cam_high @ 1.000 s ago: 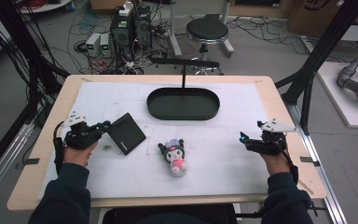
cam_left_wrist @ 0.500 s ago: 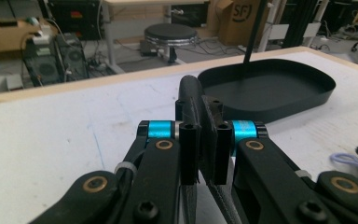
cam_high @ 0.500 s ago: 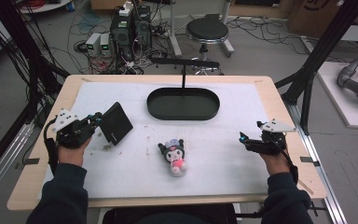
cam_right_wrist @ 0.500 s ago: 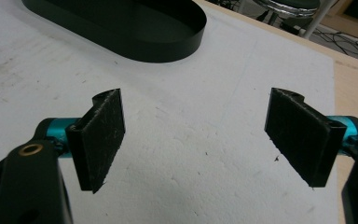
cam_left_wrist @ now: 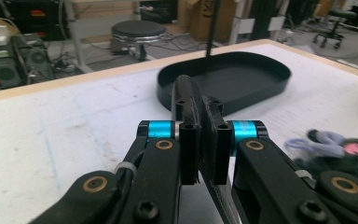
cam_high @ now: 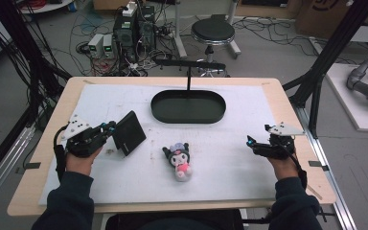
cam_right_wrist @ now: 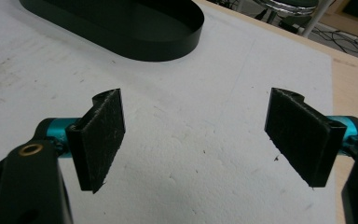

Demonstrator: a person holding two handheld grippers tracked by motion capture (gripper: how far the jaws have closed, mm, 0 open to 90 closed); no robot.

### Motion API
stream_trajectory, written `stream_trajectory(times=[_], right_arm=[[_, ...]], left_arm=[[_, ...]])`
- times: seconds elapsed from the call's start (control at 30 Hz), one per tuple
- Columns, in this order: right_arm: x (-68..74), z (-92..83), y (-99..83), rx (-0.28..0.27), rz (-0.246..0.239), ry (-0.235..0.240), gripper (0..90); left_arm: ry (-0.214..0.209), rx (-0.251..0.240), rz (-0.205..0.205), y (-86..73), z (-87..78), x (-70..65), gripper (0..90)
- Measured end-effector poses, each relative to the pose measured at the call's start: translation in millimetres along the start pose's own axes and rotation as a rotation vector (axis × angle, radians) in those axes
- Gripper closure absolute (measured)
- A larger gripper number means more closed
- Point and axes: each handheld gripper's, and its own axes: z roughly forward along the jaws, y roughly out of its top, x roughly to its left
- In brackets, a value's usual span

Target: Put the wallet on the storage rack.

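High view: left gripper (cam_high: 109, 128) clamps a black wallet (cam_high: 129, 132), lifted; tray (cam_high: 188, 116) empty, toy (cam_high: 179, 159) untouched; right gripper (cam_high: 250, 142) gapes.

A flat black square pad (cam_high: 129, 132), perhaps a wallet; tilted on edge, lifted off the white mat, left of centre.

Black oval tray (cam_high: 188, 106) lying on the white-covered worktop (cam_high: 249, 182), ahead of both tongs; plush toy (cam_high: 179, 160) lying between them. Round stool (cam_high: 212, 32) and electronics boxes (cam_high: 134, 29) standing on the floor beyond.
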Motion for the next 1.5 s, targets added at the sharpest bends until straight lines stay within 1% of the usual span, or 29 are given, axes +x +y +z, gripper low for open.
stream_trajectory(times=[0.07, 0.13, 0.17, 0.27, 0.3, 0.43, 0.53, 0.63, 0.73, 0.77, 0.8, 0.83, 0.87, 0.9, 0.93, 0.97, 1.03, 1.1, 1.13, 1.17, 1.2, 1.23, 1.27, 1.3, 1.33, 1.4, 1.43, 1.47, 1.5], right_arm=[[0.1, -0.2, 0.1, -0.002, 0.000, 0.000, 20.4], [0.2, -0.7, 0.5, -0.007, 0.002, -0.002, 20.4], [0.0, -1.0, 0.4, -0.006, -0.001, -0.002, 20.4], [-0.4, -1.5, 0.2, -0.006, -0.001, -0.001, 20.4], [-0.9, -1.6, -0.1, -0.006, -0.001, -0.004, 20.4], [-0.9, -2.0, -0.1, -0.006, 0.001, -0.004, 20.4], [-0.7, -1.5, -0.1, -0.005, 0.003, -0.003, 20.4], [-0.4, -1.2, 0.0, -0.002, 0.002, -0.003, 20.4], [-0.5, -1.1, -0.1, -0.002, 0.001, -0.003, 20.4], [-0.6, -1.1, -0.2, -0.001, -0.001, -0.003, 20.4], [-0.7, -1.0, -0.3, -0.001, 0.000, -0.001, 20.4], [-0.6, -1.0, -0.4, -0.002, 0.002, -0.002, 20.4], [-0.6, -1.0, -0.4, -0.002, 0.002, -0.001, 20.4], [-0.6, -1.0, -0.4, -0.001, 0.001, 0.000, 20.4], [-0.6, -0.9, -0.4, -0.001, -0.004, -0.001, 20.4], [-0.3, -0.6, -0.3, -0.001, -0.003, 0.002, 20.4], [0.2, -0.4, -0.3, 0.001, -0.002, 0.003, 20.4], [0.2, -0.1, -0.2, 0.002, -0.003, 0.003, 20.4], [0.5, 0.3, -0.3, 0.003, -0.001, 0.005, 20.4], [0.6, 0.6, -0.3, 0.005, -0.003, 0.005, 20.4], [0.9, 0.8, -0.3, 0.007, -0.003, 0.005, 20.4], [0.9, 0.8, -0.3, 0.007, -0.003, 0.005, 20.4], [1.2, 1.4, -0.3, 0.008, -0.007, 0.007, 20.4], [1.8, 1.4, -0.2, 0.009, -0.004, 0.008, 20.4], [1.8, 1.4, -0.1, 0.009, -0.009, 0.009, 20.4], [2.4, 1.5, -0.1, 0.009, -0.007, 0.012, 20.4], [2.4, 1.5, -0.2, 0.010, -0.008, 0.012, 20.4], [1.8, 1.5, -0.3, 0.008, -0.011, 0.010, 20.4], [1.9, 1.4, -0.5, 0.010, -0.007, 0.011, 20.4]], left_arm=[[-0.004, 0.002, 0.008, -1.3, -1.3, -3.7, 85.2], [-0.014, 0.005, 0.028, -2.4, -1.5, -7.9, 85.1], [-0.014, 0.005, 0.028, -2.4, -1.5, -7.9, 84.8], [-0.043, 0.014, 0.045, -4.8, -0.8, -12.9, 84.0], [-0.043, 0.014, 0.057, -5.8, -0.8, -14.2, 85.3], [-0.043, 0.005, 0.042, -6.3, -1.3, -11.6, 80.1], [-0.050, 0.004, 0.041, -6.2, -1.1, -10.7, 74.4], [-0.053, -0.001, 0.044, -6.5, 0.2, -11.6, 72.3], [-0.047, -0.013, 0.047, -6.1, -0.1, -11.1, 64.8], [-0.022, -0.034, 0.052, -5.6, -1.0, -10.3, 59.6], [-0.022, -0.034, 0.052, -5.6, -1.0, -10.3, 54.2], [0.017, -0.050, 0.066, -5.8, -1.2, -8.7, 48.5], [0.032, -0.053, 0.063, -6.4, -1.1, -7.5, 42.5], [0.032, -0.053, 0.063, -6.4, -1.1, -7.5, 39.5], [0.032, -0.047, 0.049, -6.9, -1.0, -6.0, 39.1], [0.031, -0.043, 0.036, -7.5, -0.8, -4.7, 35.7], [0.046, -0.046, 0.002, -8.9, 1.4, -2.8, 26.0], [0.044, -0.039, -0.016, -10.8, 3.5, -0.6, 25.1], [0.044, -0.037, -0.030, -12.4, 5.5, 0.3, 22.8], [0.033, -0.027, -0.052, -15.0, 8.0, 2.4, 19.7], [0.033, -0.027, -0.052, -15.0, 8.0, 2.4, 19.7], [0.027, -0.026, -0.063, -16.9, 10.4, 3.3, 19.7], [0.029, -0.011, -0.063, -19.8, 15.5, 3.1, 19.7], [0.029, -0.011, -0.063, -19.8, 15.5, 3.1, 19.7], [0.031, 0.013, -0.055, -21.9, 22.9, 0.9, 19.7], [0.041, 0.034, -0.044, -23.6, 29.3, -1.4, 19.7], [0.044, 0.058, -0.039, -24.7, 33.2, -2.6, 21.0], [0.044, 0.058, -0.039, -24.7, 33.2, -2.6, 30.1], [0.032, 0.080, -0.024, -26.5, 37.1, -4.3, 38.7]])
